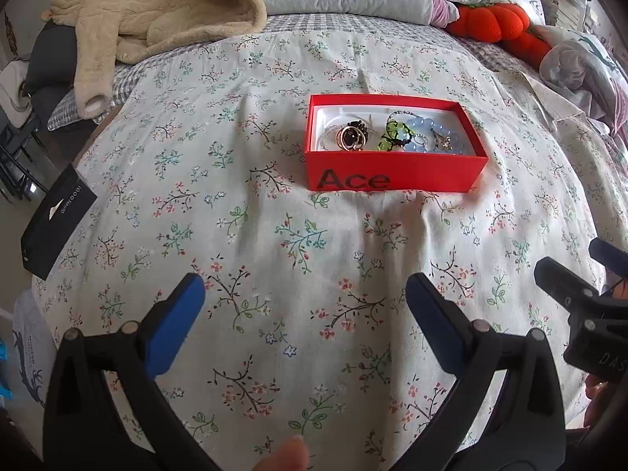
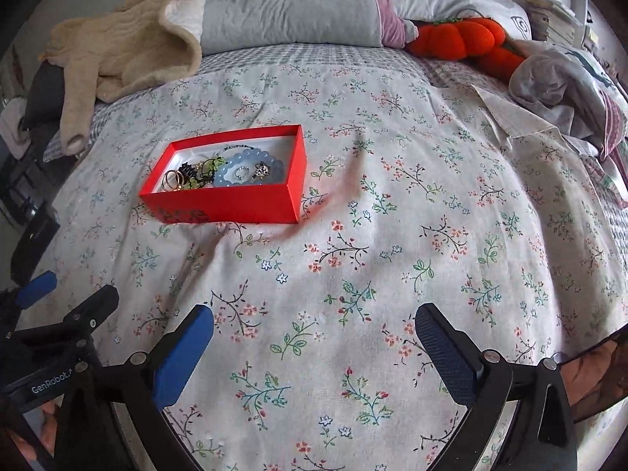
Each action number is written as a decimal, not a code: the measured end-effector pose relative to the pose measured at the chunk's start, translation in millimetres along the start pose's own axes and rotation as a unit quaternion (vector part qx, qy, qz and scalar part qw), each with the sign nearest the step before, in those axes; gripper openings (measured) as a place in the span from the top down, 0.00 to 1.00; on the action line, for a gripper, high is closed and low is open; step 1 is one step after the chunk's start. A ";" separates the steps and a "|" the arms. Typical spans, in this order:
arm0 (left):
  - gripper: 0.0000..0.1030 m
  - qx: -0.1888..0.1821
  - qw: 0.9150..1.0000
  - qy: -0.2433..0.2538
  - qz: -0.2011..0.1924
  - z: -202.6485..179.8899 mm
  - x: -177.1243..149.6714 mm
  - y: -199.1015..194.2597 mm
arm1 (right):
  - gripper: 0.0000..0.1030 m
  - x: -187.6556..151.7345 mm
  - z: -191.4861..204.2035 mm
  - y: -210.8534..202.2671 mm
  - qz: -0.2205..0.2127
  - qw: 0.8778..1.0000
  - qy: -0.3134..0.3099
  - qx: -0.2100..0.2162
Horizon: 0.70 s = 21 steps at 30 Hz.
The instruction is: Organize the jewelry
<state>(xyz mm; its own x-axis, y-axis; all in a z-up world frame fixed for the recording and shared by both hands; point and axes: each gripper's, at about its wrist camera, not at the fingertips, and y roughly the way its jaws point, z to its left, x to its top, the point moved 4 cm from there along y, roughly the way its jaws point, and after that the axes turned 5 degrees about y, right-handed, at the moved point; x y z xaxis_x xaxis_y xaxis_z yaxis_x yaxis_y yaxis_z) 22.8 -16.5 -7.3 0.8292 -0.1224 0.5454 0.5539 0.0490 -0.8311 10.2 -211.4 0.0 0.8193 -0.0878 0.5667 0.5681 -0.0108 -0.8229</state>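
A black box (image 1: 57, 221) lies at the bed's (image 1: 274, 235) left edge. The left tongs (image 1: 306, 302) and right tongs (image 2: 314, 329) hover near, both spread apart, empty. Farther off, the red box (image 1: 392, 174) holds rings (image 1: 350, 138) and a blue bracelet (image 2: 251, 168).

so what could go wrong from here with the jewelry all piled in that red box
The pieces lie heaped together in the red box: lifting the blue bead bracelet could drag the green beaded piece or a small ring with it. The box sits on a soft, wrinkled bedspread, so a push from the open left gripper or right gripper might tip it.
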 end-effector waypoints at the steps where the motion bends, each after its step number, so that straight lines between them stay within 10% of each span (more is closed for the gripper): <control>1: 0.01 -0.002 1.000 0.000 0.000 0.2 0.2 -0.3 | 0.00 -0.4 -0.6 -0.4 0.000 1.000 -0.001 0.000; 21: 0.01 -0.011 1.000 0.000 0.005 -7.2 1.3 -2.3 | 0.00 -5.4 -2.9 -0.3 0.008 1.000 0.007 0.000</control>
<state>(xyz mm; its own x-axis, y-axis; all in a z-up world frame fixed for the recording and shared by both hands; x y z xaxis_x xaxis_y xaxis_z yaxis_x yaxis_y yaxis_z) 22.1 -24.0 -5.4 0.8344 -0.1221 0.5374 0.5442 0.0284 -0.8385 5.3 -213.8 -2.9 0.8275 -0.1012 0.5523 0.5543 -0.0091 -0.8322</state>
